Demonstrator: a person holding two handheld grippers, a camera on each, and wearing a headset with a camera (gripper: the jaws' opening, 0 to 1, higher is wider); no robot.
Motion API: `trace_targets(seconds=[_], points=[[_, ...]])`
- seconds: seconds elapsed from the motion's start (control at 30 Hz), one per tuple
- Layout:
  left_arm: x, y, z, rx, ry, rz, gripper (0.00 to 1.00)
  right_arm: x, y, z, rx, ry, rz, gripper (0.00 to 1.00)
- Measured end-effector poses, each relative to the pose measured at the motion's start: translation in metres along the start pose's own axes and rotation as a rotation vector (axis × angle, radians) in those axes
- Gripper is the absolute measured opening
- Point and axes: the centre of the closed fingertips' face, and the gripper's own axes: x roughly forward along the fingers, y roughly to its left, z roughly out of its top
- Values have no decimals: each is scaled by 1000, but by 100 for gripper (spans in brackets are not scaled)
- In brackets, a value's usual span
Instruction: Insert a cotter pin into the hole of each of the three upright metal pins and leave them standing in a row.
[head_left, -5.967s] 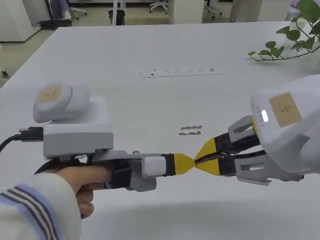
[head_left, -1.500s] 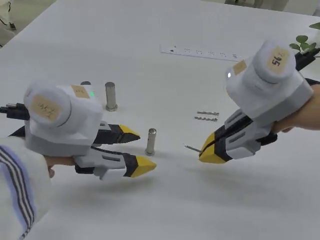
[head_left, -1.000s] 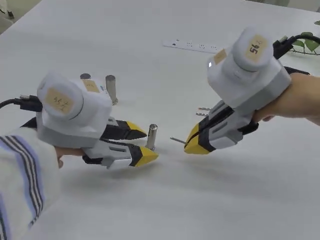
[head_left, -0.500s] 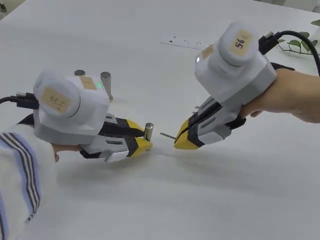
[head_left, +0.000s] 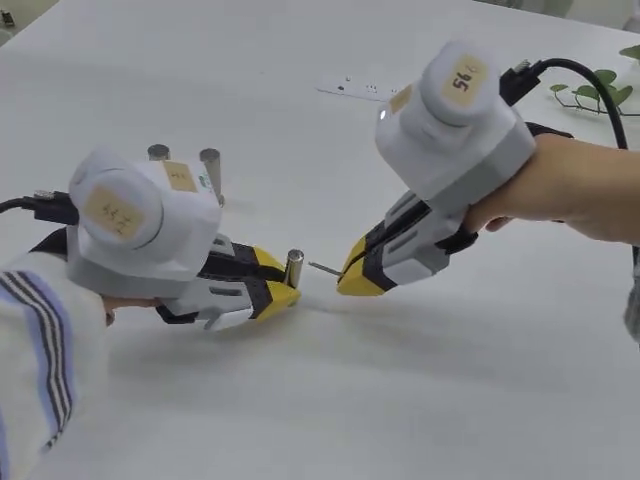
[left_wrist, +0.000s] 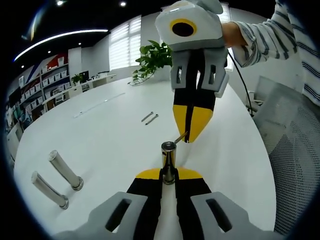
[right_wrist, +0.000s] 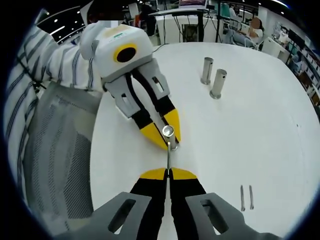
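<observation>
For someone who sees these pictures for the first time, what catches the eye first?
The two grippers meet almost nose to nose in the head view's middle: the left gripper is shut on an upright metal pin, and the right gripper aims a cotter pin at its top. Two more pins stand behind the left gripper.

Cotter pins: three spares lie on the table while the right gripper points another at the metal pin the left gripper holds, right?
Two spares, not three, as the right gripper view shows. The right gripper does point another cotter pin at the metal pin the left gripper holds.
</observation>
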Motion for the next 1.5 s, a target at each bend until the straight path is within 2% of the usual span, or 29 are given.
trace_targets(seconds=[0.43, 1.03, 1.5], points=[[0, -1, 0, 24, 10, 9, 7, 4, 1, 8, 0, -7, 0, 3], [0, 0, -1, 41, 20, 16, 7, 6, 2, 10, -30, 33, -14, 3], [3, 1, 0, 50, 22, 12, 7, 3, 2, 16, -39, 30, -23, 3]])
